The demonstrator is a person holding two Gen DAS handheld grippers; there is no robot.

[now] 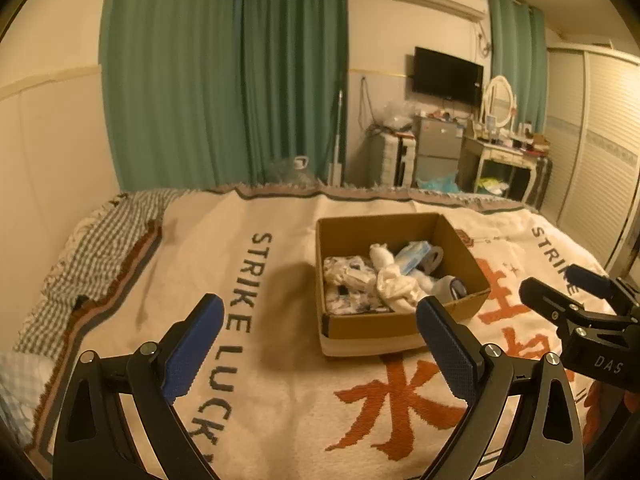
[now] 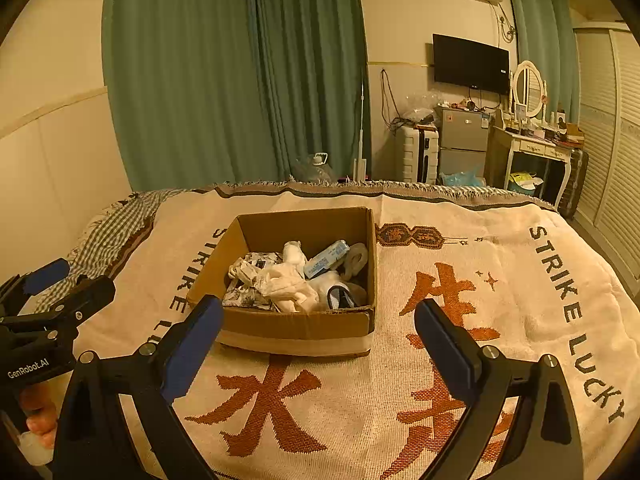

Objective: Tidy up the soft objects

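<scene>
An open cardboard box (image 1: 352,326) (image 2: 288,320) sits on the bed's cream blanket. It holds soft things: a patterned cloth (image 1: 346,288) (image 2: 248,280), white bundled cloths (image 1: 396,284) (image 2: 288,284), a blue tissue pack (image 1: 414,258) (image 2: 326,258) and a grey roll (image 2: 356,260). My left gripper (image 1: 320,344) is open and empty, hovering before the box. My right gripper (image 2: 318,344) is open and empty, also before the box. Each gripper shows at the edge of the other's view, the right one (image 1: 560,288) and the left one (image 2: 68,280).
The blanket (image 2: 500,280) with orange characters and "STRIKE LUCKY" lettering covers the bed. A checked sheet (image 1: 100,240) lies at the left edge. Green curtains (image 1: 224,72), a water jug (image 2: 316,168), a small fridge (image 2: 462,140) and a dressing table (image 2: 536,148) stand beyond the bed.
</scene>
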